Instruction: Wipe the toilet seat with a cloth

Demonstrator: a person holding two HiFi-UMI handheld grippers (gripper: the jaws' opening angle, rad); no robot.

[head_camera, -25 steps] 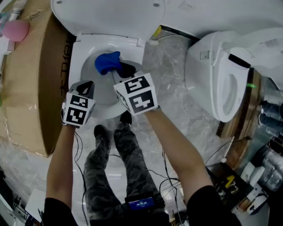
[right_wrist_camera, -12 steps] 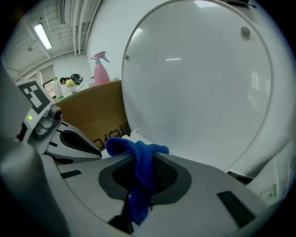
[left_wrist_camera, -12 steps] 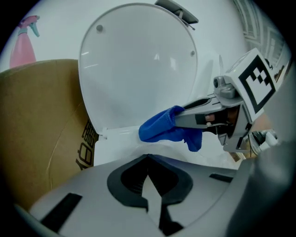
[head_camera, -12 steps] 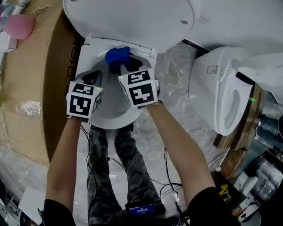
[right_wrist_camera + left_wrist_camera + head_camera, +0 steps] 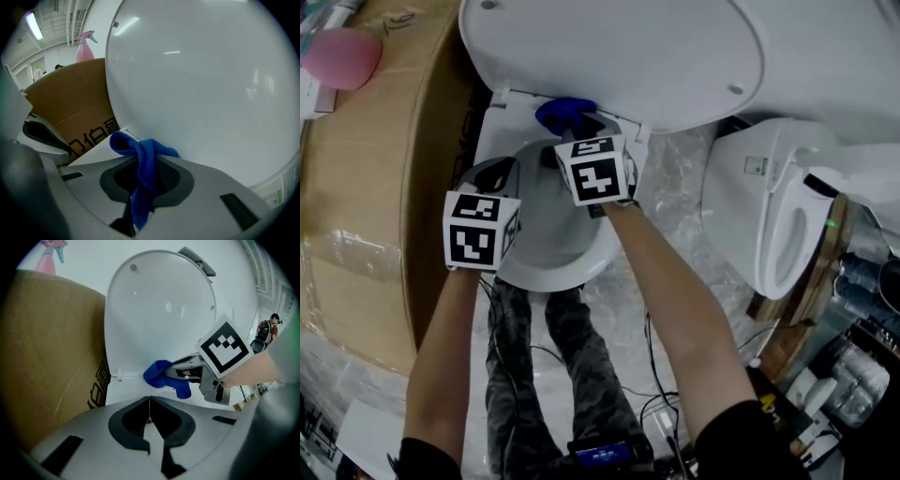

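The blue cloth (image 5: 146, 157), seemingly soft, light and quick to bunch, is best held by a thick fold, as the right gripper (image 5: 139, 187) clamps it at the toilet seat's (image 5: 502, 127) far edge, the left gripper (image 5: 149, 409) closed empty near-left.

Toilet seat (image 5: 567, 270) sits centre, its lid (image 5: 619, 56) raised behind it. Cloth (image 5: 562, 112) is at seat's rear edge, just under the lid, caught btwn jaws of R tool (image 5: 581, 124). L tool (image 5: 492, 176) is left of R tool, over seat's left side, nearer the person and apart from the cloth. Box (image 5: 375, 187) stands just beside toilet on the left, w/ spray bottle (image 5: 342, 56) at its far end. 2nd toilet (image 5: 778, 216) is to the right, a strip of floor (image 5: 675, 169) btwn. Person's legs (image 5: 553, 375) are in front of the seat, w/ cables (image 5: 661, 375) on the floor beside them.
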